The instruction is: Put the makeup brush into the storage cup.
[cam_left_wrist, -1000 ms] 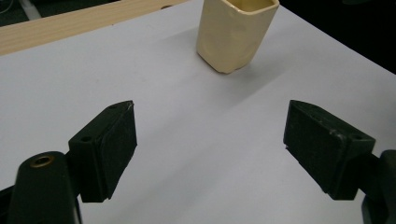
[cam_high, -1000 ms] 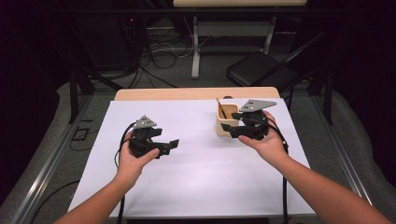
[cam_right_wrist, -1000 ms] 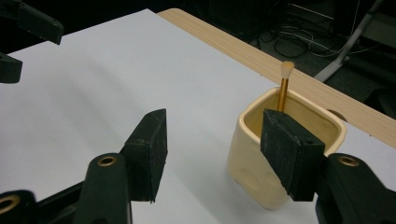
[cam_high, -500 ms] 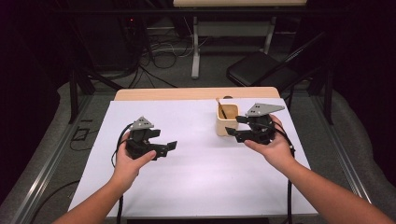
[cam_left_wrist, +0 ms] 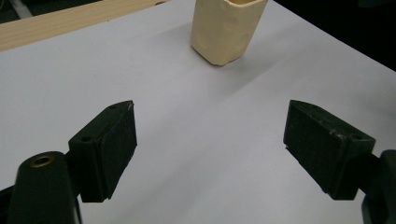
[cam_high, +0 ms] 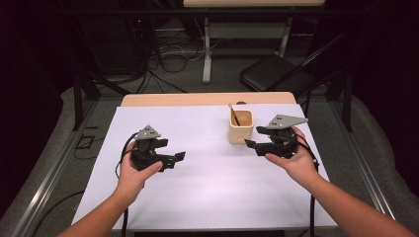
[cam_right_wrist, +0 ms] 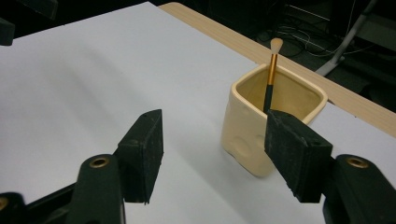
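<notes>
Right gripper (cam_high: 252,143), right of centre in the high view: jaws have just been opening, now apart and empty, just beside the cream cup (cam_high: 241,126). Left gripper (cam_high: 179,157) wide, empty. Brush (cam_right_wrist: 271,74) upright in the cup, handle base hidden. Cup squarish, dimpled, glossy; white sheet (cam_high: 207,182) matte.

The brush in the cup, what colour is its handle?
The brush has a black handle, a gold band and pale bristles; the right gripper view shows it best, standing in the cream cup.
</notes>
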Action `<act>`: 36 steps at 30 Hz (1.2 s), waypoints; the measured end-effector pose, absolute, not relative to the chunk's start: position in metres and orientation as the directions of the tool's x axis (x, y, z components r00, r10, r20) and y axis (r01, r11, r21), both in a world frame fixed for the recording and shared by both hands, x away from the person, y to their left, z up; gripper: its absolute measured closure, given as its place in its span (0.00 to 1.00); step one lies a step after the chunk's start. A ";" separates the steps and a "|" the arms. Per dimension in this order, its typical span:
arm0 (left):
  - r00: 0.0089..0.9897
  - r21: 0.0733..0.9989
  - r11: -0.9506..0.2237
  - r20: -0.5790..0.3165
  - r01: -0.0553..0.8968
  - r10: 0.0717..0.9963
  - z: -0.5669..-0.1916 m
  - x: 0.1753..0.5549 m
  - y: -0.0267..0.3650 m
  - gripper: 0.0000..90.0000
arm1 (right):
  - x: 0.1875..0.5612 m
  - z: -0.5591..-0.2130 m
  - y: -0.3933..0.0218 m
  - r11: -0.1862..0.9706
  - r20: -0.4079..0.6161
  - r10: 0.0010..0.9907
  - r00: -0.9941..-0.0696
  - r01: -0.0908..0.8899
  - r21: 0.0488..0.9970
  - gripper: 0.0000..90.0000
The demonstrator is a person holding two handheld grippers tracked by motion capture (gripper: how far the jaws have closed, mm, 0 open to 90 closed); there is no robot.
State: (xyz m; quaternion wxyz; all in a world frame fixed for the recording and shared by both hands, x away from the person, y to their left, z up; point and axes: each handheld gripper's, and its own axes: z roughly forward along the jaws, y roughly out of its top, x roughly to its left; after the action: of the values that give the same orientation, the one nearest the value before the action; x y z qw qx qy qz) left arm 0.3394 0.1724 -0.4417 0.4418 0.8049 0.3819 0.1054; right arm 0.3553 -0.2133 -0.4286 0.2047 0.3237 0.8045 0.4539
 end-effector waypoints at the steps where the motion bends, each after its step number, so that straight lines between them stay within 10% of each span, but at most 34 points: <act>1: 0.686 0.792 -0.318 -0.167 0.521 0.708 -0.442 0.339 0.173 0.19 | 0.355 -0.430 -0.214 0.371 -0.034 0.710 -0.703 0.333 0.867 0.40; 36: 0.658 0.797 -0.269 -0.203 0.541 0.725 -0.457 0.327 0.191 0.19 | 0.341 -0.459 -0.246 0.253 0.062 0.765 -0.641 0.387 0.887 0.25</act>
State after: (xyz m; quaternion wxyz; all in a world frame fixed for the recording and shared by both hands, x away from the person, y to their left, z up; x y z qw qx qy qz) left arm 0.3266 0.1912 -0.4567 0.4529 0.7900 0.4007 0.1013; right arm 0.3412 -0.2461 -0.4591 0.1960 0.3759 0.7667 0.4821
